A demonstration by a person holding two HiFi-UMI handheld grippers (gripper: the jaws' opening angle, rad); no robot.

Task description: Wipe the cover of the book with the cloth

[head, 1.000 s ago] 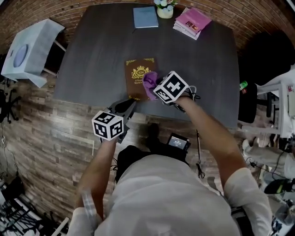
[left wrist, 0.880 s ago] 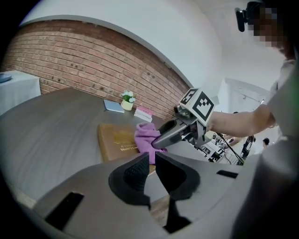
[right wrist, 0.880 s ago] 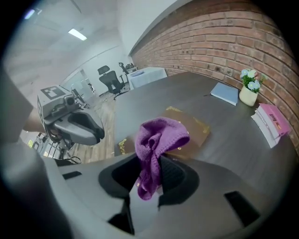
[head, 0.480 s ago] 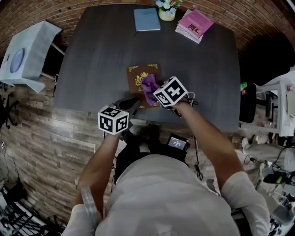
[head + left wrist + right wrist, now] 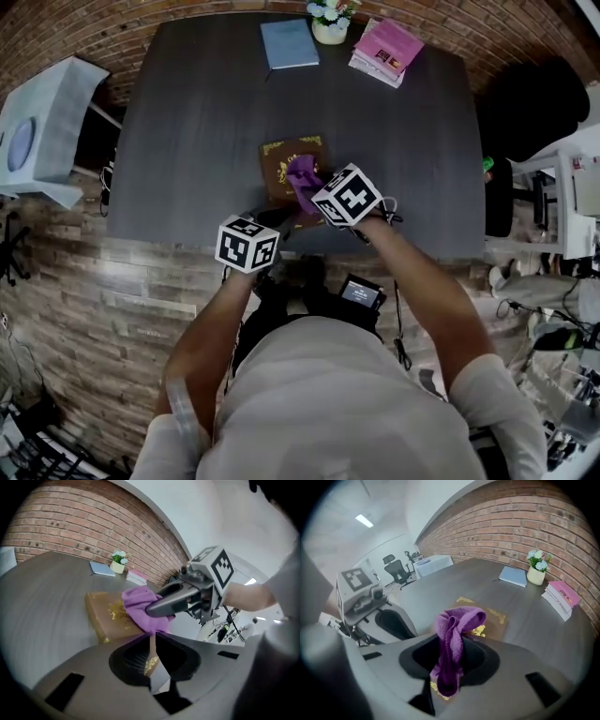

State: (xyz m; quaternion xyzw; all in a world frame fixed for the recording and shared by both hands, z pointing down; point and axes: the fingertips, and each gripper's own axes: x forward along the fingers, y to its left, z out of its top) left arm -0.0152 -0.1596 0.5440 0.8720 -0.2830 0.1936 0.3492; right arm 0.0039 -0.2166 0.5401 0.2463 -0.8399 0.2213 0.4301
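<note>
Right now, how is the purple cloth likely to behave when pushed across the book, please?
Probably floppy and light: the cloth hangs in limp folds. It may bunch rather than slide flat, since it is crumpled over the book.

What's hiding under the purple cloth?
The brown book with gold decoration lies under the purple cloth. The cloth covers part of the book's front, so whatever is printed there can't be seen.

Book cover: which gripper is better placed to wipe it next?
Right. The right gripper holds the purple cloth over the book; its jaws have just been closing on it. The left gripper is nearly shut, empty, by the book's near edge.
</note>
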